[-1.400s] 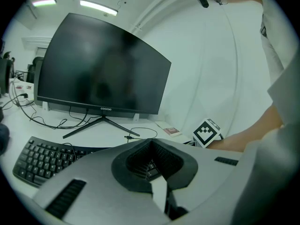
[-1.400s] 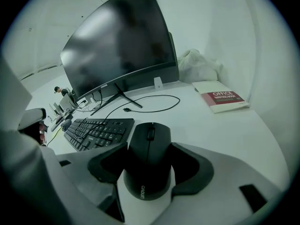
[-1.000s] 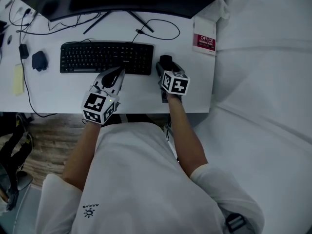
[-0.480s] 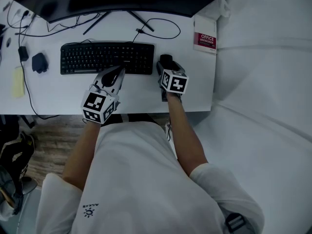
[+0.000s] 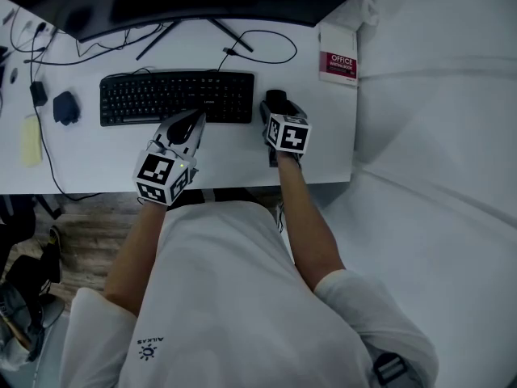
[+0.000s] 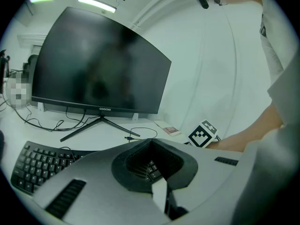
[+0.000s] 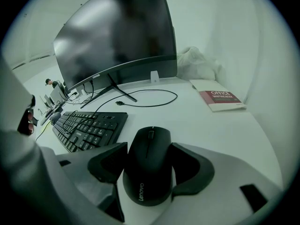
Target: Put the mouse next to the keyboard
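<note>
Mouse: black, upright, buttons pointing away towards the monitor. It is just beside the right end of the keyboard, with a narrow strip of bare surface between them.
Mouse contact with worktop: it looks to be sitting on the surface or a hair above; cannot tell which.
Right gripper: jaws closed onto the mouse, one dark pad against each flank.
Left gripper: jaws pressed together with nothing held; keyboard keys show through the hollow behind the tips. It is poised over the front edge of the keyboard, well apart from the mouse.
Surroundings: red-covered notebook further back on the right; a cable loops behind the keyboard.
Progress (judgement): the placement is essentially reached, since the mouse is where the task wants it.
Remaining (judgement): settle the mouse flat if it is not down already, part the right jaws, and draw the gripper back without dragging the mouse.
Risk (judgement): a pad catching on release could nudge the mouse against the keyboard.
</note>
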Demonstrator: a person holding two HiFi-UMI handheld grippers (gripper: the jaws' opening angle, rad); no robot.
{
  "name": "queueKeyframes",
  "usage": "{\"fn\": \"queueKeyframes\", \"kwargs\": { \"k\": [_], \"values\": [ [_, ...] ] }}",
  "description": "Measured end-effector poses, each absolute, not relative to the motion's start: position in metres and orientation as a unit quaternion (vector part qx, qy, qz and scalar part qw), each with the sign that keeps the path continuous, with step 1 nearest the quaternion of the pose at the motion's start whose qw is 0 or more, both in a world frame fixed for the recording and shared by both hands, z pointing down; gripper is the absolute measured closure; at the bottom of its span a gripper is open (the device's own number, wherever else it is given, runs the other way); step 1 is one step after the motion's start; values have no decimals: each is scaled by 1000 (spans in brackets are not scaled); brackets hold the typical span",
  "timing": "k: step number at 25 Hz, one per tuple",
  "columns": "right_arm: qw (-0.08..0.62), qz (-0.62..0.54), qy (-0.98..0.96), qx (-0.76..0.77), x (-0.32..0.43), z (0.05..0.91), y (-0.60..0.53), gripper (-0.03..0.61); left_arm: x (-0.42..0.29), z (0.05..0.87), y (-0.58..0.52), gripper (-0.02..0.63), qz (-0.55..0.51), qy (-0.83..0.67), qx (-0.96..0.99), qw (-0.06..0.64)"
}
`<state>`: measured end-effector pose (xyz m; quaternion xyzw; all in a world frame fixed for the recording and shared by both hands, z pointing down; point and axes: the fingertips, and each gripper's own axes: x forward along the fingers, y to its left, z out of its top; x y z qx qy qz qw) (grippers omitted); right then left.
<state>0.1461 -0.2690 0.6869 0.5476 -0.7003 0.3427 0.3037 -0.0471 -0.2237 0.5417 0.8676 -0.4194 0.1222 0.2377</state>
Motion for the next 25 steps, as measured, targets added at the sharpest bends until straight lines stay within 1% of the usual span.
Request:
{"fn": "queueKeyframes", "kwargs": {
  "k": [4, 6, 11, 18, 24, 25],
  "values": [
    [295, 342, -706, 545, 143, 687, -268, 279, -48, 539, -223, 601, 123, -419, 868, 234],
    [293, 344, -709, 541, 142, 686, -267, 261, -50, 539, -222, 601, 125, -420, 868, 234],
    [284, 344, -709, 546, 144, 684, -266, 250, -53, 537, -218, 601, 128, -421, 868, 230],
    [259, 327, -713, 564, 147, 661, -265, 251, -55, 532, -215, 601, 126, -414, 873, 226],
    [238, 317, -716, 574, 149, 639, -257, 253, -54, 512, -217, 601, 119, -411, 881, 205],
    [234, 316, -717, 575, 149, 635, -256, 262, -53, 508, -217, 601, 117, -410, 882, 201]
  ]
}}
